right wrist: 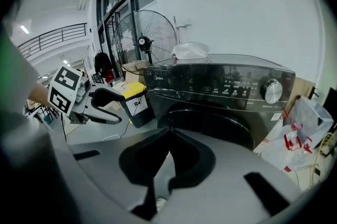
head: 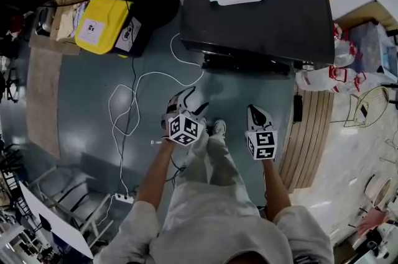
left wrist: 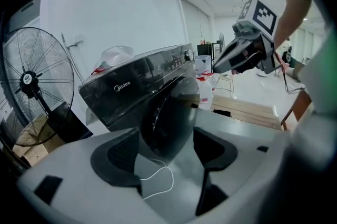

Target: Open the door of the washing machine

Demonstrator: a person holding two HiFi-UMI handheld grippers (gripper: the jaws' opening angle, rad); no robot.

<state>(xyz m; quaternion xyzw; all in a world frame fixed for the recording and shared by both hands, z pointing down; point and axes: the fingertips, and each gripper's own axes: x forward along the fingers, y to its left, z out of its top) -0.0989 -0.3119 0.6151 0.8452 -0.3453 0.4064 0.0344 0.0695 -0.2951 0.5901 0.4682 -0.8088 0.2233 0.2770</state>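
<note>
Head view: washing machine (head: 255, 8) from above, front face hidden; left gripper (head: 188, 102) and right gripper (head: 256, 113) near its front. Left gripper view: jaws apart, empty, framing the door (left wrist: 168, 112). Right gripper view: jaws together, masking the door's lower part.

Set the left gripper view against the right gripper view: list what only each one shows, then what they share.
Only the left gripper view shows the right gripper, the wooden slatted platform and a white cable on the floor, seen between its open fingers. Only the right gripper view shows the left gripper and the yellow-lidded bin. Here the fingers meet at their tips. Both show the black washing machine with its door shut, the bag on top of it, and the standing fan.
</note>
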